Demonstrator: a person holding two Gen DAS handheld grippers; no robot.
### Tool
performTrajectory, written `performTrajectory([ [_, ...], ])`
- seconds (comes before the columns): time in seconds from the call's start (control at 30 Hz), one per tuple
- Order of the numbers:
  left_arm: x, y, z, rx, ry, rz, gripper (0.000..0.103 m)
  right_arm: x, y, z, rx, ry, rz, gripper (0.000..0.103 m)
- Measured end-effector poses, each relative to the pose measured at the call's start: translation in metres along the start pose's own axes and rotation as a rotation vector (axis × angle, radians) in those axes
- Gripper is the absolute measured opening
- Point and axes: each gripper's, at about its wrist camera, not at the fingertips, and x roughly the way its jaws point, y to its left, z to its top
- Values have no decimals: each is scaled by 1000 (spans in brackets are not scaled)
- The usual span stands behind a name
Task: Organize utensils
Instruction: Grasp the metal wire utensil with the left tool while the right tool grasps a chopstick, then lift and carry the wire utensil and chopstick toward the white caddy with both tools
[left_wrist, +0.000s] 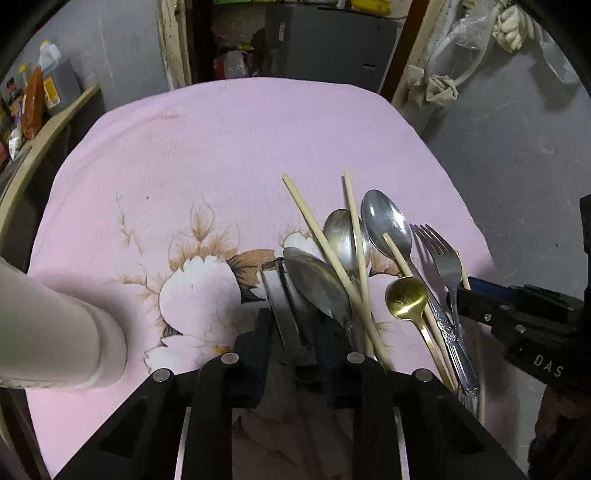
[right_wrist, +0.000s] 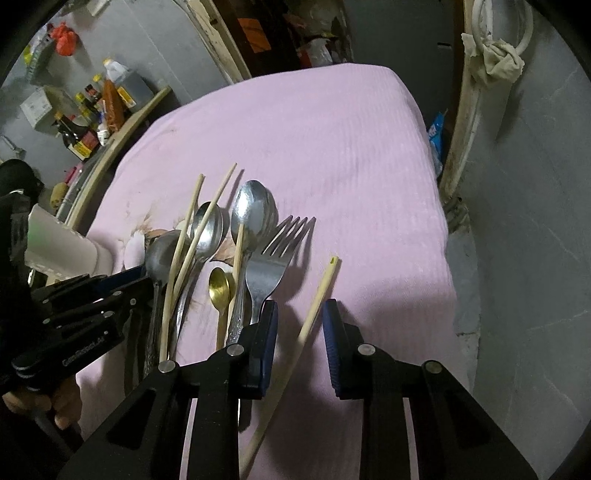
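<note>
A heap of utensils lies on the pink flowered cloth (left_wrist: 221, 155). It holds wooden chopsticks (left_wrist: 321, 240), steel spoons (left_wrist: 388, 221), a fork (left_wrist: 445, 258) and a small gold spoon (left_wrist: 406, 295). My left gripper (left_wrist: 295, 325) points down at the heap's left side. A flat steel piece (left_wrist: 277, 291) lies between its fingers, with a dark gap at the right pad. A large spoon (left_wrist: 317, 284) lies across that side. My right gripper (right_wrist: 301, 325) straddles a lone chopstick (right_wrist: 317, 299) right of the fork (right_wrist: 273, 266); neither pad touches it.
A white cup-like cylinder (left_wrist: 62, 325) stands at the left on the cloth. Bottles (right_wrist: 81, 136) crowd a shelf beyond the table's left edge. A grey wall (right_wrist: 535, 221) runs close along the right edge.
</note>
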Motion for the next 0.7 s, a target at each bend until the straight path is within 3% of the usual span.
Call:
performTrajectory([
  [0.1, -6, 2, -1, -28, 3, -17, 19, 2, -1, 0, 25, 21, 10, 4],
  [0.27, -35, 7, -9, -43, -75, -50, 14, -9, -4, -10, 82, -12, 78, 4],
  [0.47, -75, 17, -24, -91, -194, -69, 13, -45, -2, -29, 123, -138, 144, 4],
  [0.7, -97, 29, -32, -110, -247, -111, 12, -87, 9, -40, 132, -289, 190, 4],
])
